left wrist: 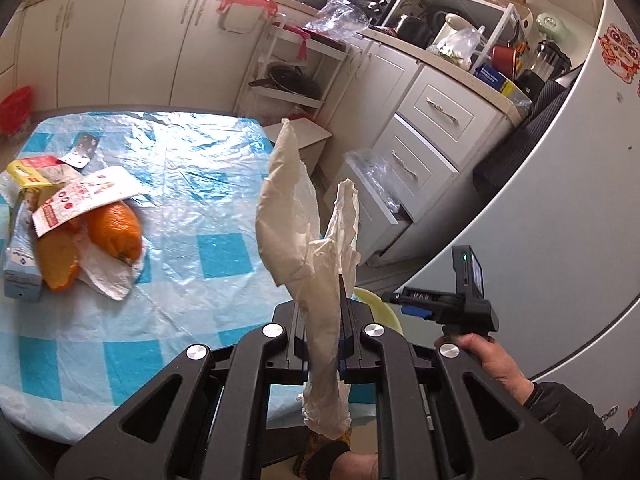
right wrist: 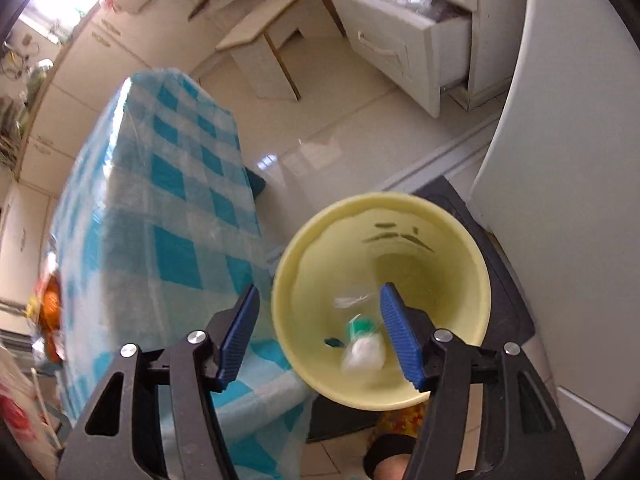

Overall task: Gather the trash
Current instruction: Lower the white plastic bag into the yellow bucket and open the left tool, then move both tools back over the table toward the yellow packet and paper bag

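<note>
My left gripper (left wrist: 324,304) is shut on a crumpled whitish wrapper (left wrist: 288,216), which sticks up above the jaws near the right edge of the table (left wrist: 192,200). More trash lies at the table's left: orange peel (left wrist: 116,232), a red-and-white wrapper (left wrist: 84,200), a yellow box (left wrist: 32,172) and a foil blister strip (left wrist: 82,150). My right gripper (right wrist: 318,320) stands open above the yellow bin (right wrist: 452,216) with nothing pressed between its blue pads. A blurred white-and-green piece of trash (right wrist: 362,350) shows inside the bin, next to a clear scrap.
The bin stands on a dark mat (right wrist: 508,280) on the floor between the checked table (right wrist: 172,216) and the grey fridge (left wrist: 560,220). An open drawer (left wrist: 380,196) and a small stool (left wrist: 304,132) stand beyond. A hand (left wrist: 488,356) holds the right tool.
</note>
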`<action>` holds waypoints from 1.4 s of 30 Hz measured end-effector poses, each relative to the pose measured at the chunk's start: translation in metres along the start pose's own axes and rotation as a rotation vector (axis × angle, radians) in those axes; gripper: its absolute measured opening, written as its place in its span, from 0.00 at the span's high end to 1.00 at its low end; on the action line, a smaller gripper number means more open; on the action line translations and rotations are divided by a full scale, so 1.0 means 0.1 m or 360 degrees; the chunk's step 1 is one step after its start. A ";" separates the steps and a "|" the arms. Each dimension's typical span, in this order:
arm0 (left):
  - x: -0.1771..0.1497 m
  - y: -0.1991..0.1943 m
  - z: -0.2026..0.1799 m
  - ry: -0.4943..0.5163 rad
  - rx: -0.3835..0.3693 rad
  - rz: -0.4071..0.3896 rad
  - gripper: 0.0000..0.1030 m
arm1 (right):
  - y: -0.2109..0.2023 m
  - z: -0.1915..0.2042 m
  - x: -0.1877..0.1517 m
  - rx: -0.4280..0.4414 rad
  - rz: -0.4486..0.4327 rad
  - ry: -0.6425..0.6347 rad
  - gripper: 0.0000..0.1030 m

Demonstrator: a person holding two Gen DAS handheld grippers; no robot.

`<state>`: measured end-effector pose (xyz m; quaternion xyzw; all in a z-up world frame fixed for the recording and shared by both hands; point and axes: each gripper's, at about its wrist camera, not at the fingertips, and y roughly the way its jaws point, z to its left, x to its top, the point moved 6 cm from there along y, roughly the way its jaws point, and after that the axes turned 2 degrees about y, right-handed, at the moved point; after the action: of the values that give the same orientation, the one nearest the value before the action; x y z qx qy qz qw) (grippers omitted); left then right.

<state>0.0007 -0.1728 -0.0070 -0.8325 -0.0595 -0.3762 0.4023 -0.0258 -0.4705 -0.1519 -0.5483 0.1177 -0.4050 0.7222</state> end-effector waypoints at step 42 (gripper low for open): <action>-0.31 1.80 -1.35 0.0277 0.0111 0.0380 0.32 | -1.78 0.18 0.64 0.0531 -0.0876 0.0214 0.16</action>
<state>-0.0275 -0.3837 -0.0873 -0.7835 0.0618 -0.3941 0.4765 -0.0542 -0.5164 0.0303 -0.4057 -0.0554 -0.6340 0.6560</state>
